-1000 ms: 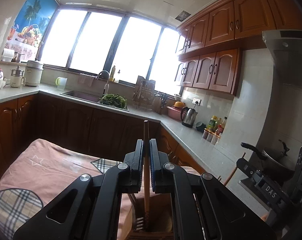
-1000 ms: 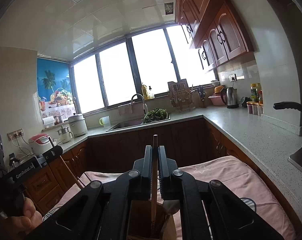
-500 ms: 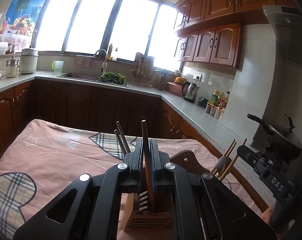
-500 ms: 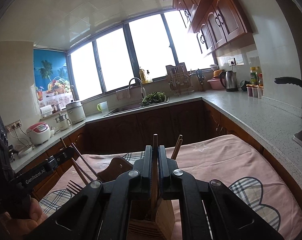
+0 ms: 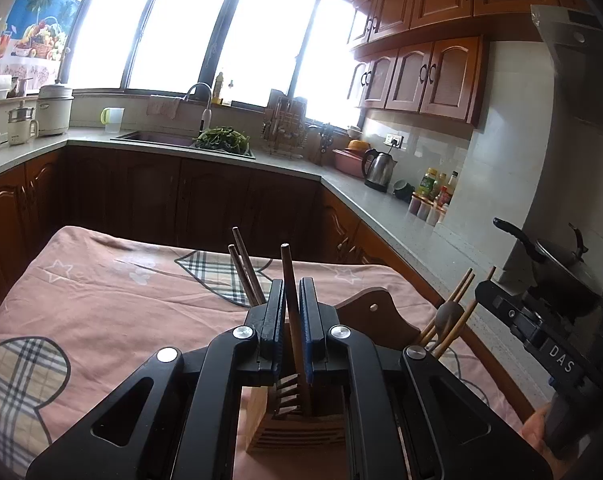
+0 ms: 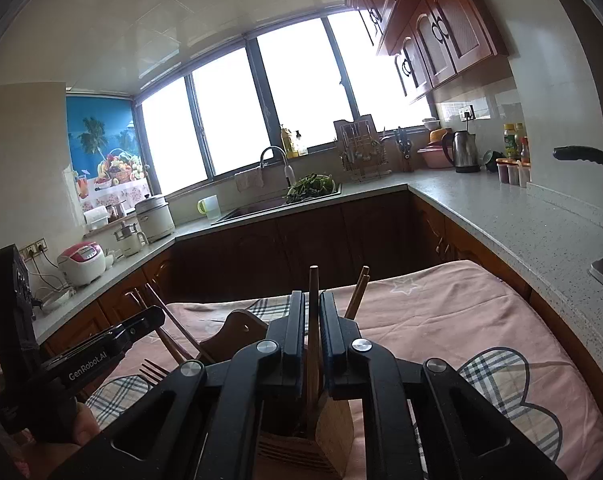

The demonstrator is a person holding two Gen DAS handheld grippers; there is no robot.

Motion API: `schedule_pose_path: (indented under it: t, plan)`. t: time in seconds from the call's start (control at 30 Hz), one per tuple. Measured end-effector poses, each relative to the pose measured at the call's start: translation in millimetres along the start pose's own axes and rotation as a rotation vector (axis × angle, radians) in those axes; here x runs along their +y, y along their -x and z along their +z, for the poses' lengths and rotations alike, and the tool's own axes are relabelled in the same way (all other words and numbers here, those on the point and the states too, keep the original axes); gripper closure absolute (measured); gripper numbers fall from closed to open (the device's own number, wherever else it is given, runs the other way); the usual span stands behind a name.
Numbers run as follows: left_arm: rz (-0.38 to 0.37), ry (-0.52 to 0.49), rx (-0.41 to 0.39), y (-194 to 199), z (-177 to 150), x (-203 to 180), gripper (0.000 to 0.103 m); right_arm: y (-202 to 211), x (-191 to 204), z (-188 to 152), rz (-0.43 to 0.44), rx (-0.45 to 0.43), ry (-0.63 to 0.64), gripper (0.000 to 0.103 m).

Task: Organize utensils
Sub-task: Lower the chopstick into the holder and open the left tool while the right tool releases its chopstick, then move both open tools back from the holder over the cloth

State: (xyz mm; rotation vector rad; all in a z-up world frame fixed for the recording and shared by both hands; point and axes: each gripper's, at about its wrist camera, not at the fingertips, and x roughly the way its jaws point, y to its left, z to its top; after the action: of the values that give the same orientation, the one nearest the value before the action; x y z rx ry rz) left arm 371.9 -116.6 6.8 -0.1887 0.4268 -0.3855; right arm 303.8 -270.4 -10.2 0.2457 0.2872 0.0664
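My left gripper point(image 5: 291, 296) is shut on a brown chopstick point(image 5: 287, 264) that stands upright, its lower end down in a wooden utensil holder point(image 5: 297, 420) on the table. Two more chopsticks point(image 5: 243, 268) lean in the holder to its left. My right gripper point(image 6: 311, 308) is shut on another chopstick point(image 6: 313, 280), its lower end in the same holder point(image 6: 325, 432). Two chopsticks point(image 6: 359, 292) lean out to the right there. A fork point(image 6: 151, 372) and more chopsticks point(image 6: 169, 328) show at the left by the other gripper.
The holder stands on a table with a pink cloth point(image 5: 101, 300). A wooden board point(image 5: 373, 312) with a hole stands behind the holder. Kitchen counters point(image 5: 381, 216) with a kettle point(image 5: 377, 168) and a sink run along the back and right.
Both grippers have come down and tilted towards the table, each with its chopstick. The chopsticks' lower ends now sit deeper in the wooden holder, and the cloth and board have come into view.
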Motion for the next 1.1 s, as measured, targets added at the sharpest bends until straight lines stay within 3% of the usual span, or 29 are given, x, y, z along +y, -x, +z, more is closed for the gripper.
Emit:
schedule_pose_path:
  t: [0.13,0.3,0.33,0.43,0.53,0.57,0.63,0.7,0.87,1.1]
  plan:
    - [-0.002,-0.005,0.001,3,2,-1,0.087,1,2,1,0.008,-0.002,0.003,0.093]
    - [-0.003,0.0,0.003,7,3,1,0.068,1,1,2,0.0,0.003,-0.002,0.091]
    - [-0.001,-0.001,0.002,8,3,1,0.066,2,0,3,-0.005,0.003,-0.005,0.087]
    - [0.013,0.002,-0.001,12,2,2,0.05,5,-4,4,-0.003,-0.003,-0.025,0.061]
    - [0.016,0.011,-0.004,18,2,5,0.044,11,-7,6,0.003,-0.012,-0.04,0.057]
    - [0.018,0.015,-0.004,20,2,7,0.039,12,-8,7,0.009,-0.015,-0.044,0.051]
    - [0.028,0.021,-0.008,26,2,9,0.028,17,-9,8,0.01,-0.027,-0.049,0.038]
    - [0.074,0.02,-0.009,32,2,11,0.007,23,-10,9,0.012,-0.043,-0.054,0.027]
    - [0.12,0.029,-0.003,45,-1,17,0.001,38,-10,8,0.005,-0.067,-0.06,0.0]
    - [0.129,0.039,0.002,65,-9,20,0.0,55,-5,6,0.023,-0.059,-0.069,0.0]
